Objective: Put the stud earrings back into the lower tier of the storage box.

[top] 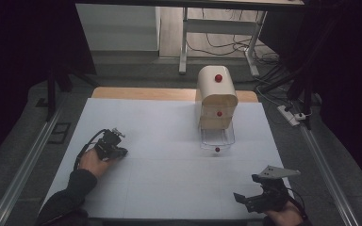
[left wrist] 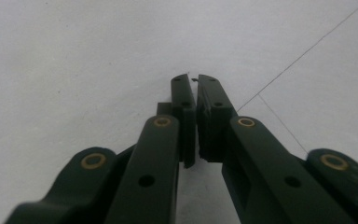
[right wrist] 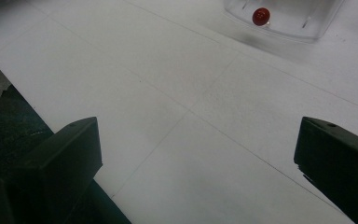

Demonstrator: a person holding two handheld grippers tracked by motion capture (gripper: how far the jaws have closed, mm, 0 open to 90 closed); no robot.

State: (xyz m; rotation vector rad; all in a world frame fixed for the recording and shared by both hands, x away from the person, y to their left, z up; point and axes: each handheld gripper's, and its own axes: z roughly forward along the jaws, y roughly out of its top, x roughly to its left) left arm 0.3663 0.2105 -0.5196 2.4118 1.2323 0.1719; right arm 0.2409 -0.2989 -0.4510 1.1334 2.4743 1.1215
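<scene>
White table (top: 169, 179), wide and mostly bare, faint seam lines crossing it. Far ahead of both grippers, near the back edge: cream drawer cabinet (top: 216, 96), rounded top, red knobs on its fronts. Its lowest drawer (top: 217, 137), clear plastic, stands pulled out toward the person; red knob (top: 217, 149) at its front.

Right gripper (top: 246, 200) sits at the near edge, jaws spread wide, nothing between them. In the right gripper view the clear drawer (right wrist: 284, 21) lies ahead and a little right of the jaws, well apart; only open table between. Grey plate rides on top of this gripper.

Left gripper (top: 122, 151) rests on the table, well left of the drawer, jaws pressed together on nothing; left gripper view shows its tips (left wrist: 196, 93) low over bare white surface.
</scene>
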